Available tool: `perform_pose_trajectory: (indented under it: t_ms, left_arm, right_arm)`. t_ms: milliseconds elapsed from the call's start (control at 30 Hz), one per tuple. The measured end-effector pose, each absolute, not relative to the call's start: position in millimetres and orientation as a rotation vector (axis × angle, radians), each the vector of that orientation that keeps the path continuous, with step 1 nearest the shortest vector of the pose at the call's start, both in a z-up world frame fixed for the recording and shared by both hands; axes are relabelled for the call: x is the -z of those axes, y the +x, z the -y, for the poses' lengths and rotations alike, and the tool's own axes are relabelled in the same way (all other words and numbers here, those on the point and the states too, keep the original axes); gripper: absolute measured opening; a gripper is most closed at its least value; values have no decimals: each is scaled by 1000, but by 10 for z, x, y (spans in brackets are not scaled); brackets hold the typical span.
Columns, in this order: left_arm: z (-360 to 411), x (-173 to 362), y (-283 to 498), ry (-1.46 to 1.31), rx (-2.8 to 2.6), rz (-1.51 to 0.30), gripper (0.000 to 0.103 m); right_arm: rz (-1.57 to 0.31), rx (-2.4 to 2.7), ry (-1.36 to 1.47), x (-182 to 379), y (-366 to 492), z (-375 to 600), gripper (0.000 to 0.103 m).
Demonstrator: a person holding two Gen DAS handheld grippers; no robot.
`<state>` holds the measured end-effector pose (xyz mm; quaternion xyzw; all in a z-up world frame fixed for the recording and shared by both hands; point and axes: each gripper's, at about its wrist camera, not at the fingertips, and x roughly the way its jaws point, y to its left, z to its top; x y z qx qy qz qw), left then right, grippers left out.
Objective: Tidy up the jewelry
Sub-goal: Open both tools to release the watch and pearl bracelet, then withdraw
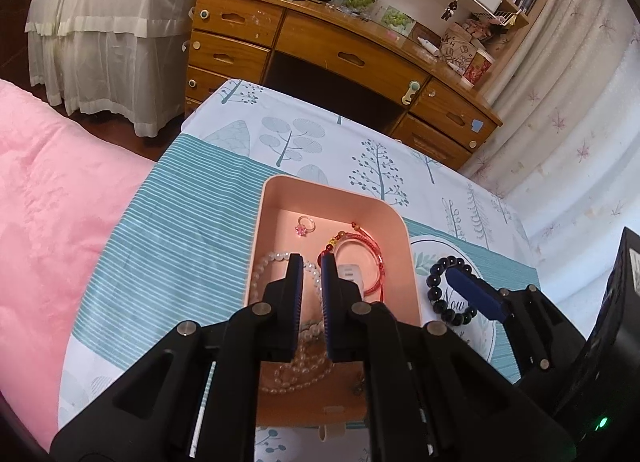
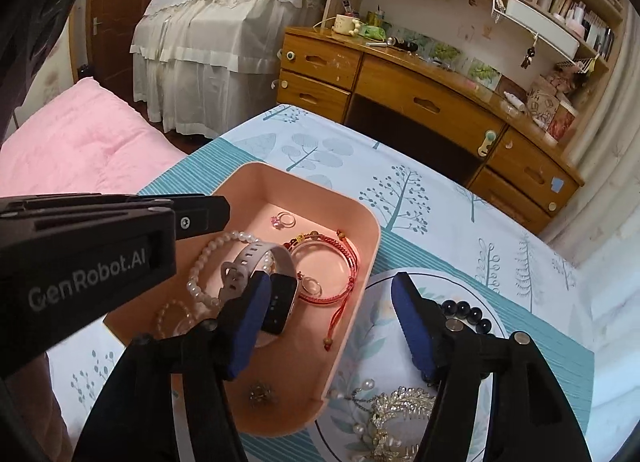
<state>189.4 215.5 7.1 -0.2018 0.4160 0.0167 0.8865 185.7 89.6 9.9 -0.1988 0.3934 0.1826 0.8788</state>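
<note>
My left gripper (image 1: 311, 262) hangs over the pink tray (image 1: 276, 198) with its jaws narrow and nothing between them. My right gripper (image 2: 330, 294) stands wide open across the tray's right wall. Inside lie a watch (image 2: 260, 262), pearl bracelet (image 2: 200, 262), red cord bracelet (image 2: 344, 262) and ring (image 2: 285, 219); dark beads (image 1: 436, 282) rest on the surface beside the tray.
</note>
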Motion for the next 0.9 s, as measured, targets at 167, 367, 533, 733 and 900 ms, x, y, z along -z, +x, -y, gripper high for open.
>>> perform_pose_trajectory:
  t_ms: [167, 367, 533, 733, 900]
  left_arm:
    - [-2156, -84, 1783, -423, -44, -865, 6]
    - [-2167, -56, 1665, -445, -51, -877, 6]
    - [-2163, -63, 1569, -442, -58, -879, 6]
    - [-2148, -113, 1436, -431, -73, -874, 6]
    - [-2040, -168, 1312, -391, -83, -883, 6]
  right_arm:
    - [-867, -425, -348, -99, 1802, -769, 64]
    - [-884, -445, -373, 20, 1699, -827, 64]
    - [-868, -482, -390, 30, 1557, -900, 64]
    - [-879, -492, -341, -11, 1461, -737, 64]
    - [-879, -484, -285, -115, 1313, -435, 64]
